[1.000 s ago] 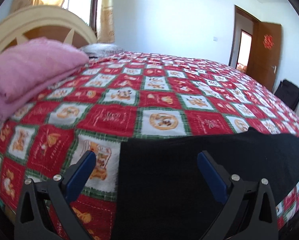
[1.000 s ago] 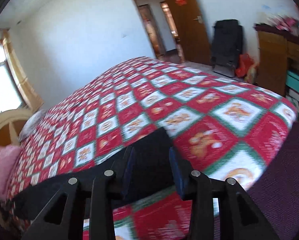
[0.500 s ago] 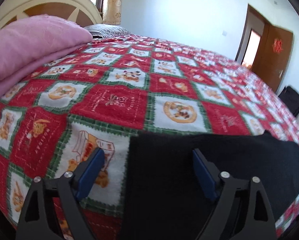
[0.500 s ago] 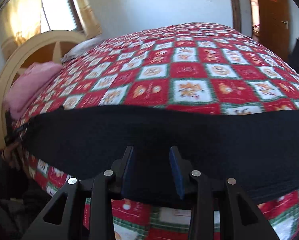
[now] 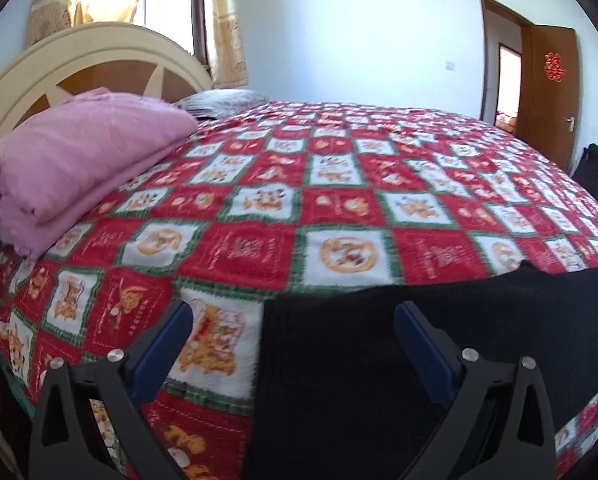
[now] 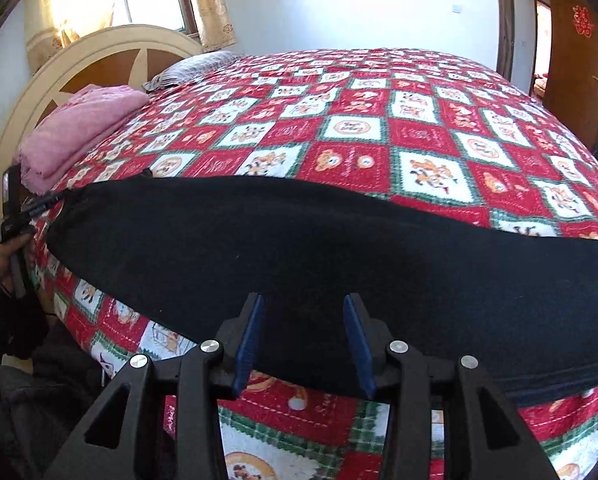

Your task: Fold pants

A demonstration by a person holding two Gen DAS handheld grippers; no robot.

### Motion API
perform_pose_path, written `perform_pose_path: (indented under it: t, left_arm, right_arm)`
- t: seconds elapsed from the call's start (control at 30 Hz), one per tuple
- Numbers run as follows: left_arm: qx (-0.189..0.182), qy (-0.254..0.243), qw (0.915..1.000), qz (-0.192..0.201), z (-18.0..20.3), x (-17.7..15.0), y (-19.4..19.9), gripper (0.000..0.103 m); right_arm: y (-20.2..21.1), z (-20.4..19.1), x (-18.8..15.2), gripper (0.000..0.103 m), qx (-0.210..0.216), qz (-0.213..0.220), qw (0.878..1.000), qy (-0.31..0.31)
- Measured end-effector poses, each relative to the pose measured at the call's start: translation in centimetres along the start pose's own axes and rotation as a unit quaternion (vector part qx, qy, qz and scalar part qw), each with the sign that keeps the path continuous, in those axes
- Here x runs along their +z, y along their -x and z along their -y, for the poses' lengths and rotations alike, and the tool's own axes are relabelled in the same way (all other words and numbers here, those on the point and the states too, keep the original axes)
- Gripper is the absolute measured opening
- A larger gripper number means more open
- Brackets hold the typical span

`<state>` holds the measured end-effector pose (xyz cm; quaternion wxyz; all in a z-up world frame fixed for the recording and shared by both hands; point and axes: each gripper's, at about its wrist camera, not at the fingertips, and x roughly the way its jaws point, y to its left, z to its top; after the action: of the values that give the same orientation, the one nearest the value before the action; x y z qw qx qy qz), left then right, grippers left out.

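The black pants (image 6: 339, 248) lie flat in one long dark band along the near edge of the bed (image 6: 419, 136), running lengthwise beside that edge. Their cloth looks smooth, with one end towards the headboard corner.

Matt black knit pants (image 6: 339, 248) on fleecy cloth bedspread (image 6: 419, 128); glossy wooden headboard (image 5: 99, 60).
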<state>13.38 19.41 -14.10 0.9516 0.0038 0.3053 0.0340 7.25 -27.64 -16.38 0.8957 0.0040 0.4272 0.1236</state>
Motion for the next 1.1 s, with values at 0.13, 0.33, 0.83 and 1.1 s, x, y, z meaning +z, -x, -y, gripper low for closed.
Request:
perform_pose_path:
  t: [0.13,0.33,0.83,1.1]
  left_arm:
    - [-0.012,-0.02,0.9994,-0.027,2.0,-1.0,-1.9,0.103]
    - [-0.054,0.031,0.9972,-0.041,0.3,-2.8,-4.0,0.103]
    - [-0.06,-0.031,0.9976,0.013,5.4,-0.6,0.1,0.103]
    - [-0.057,-0.039,0.9974,-0.02,5.9,-2.9,-2.1,0.103]
  right_arm:
    - [-1.6,-0.1,-0.8,0.044,-0.001,-0.018,1.0,-0.004]
    - [-1.5,0.1,-1.0,0.045,0.01,-0.018,1.0,-0.001]
    - [-0.4,-0.8,10.1,0.045,0.091,0.04,0.995,-0.006]
    - [-8.0,-8.8,15.3,0.045,0.2,-0.023,0.98,0.005]
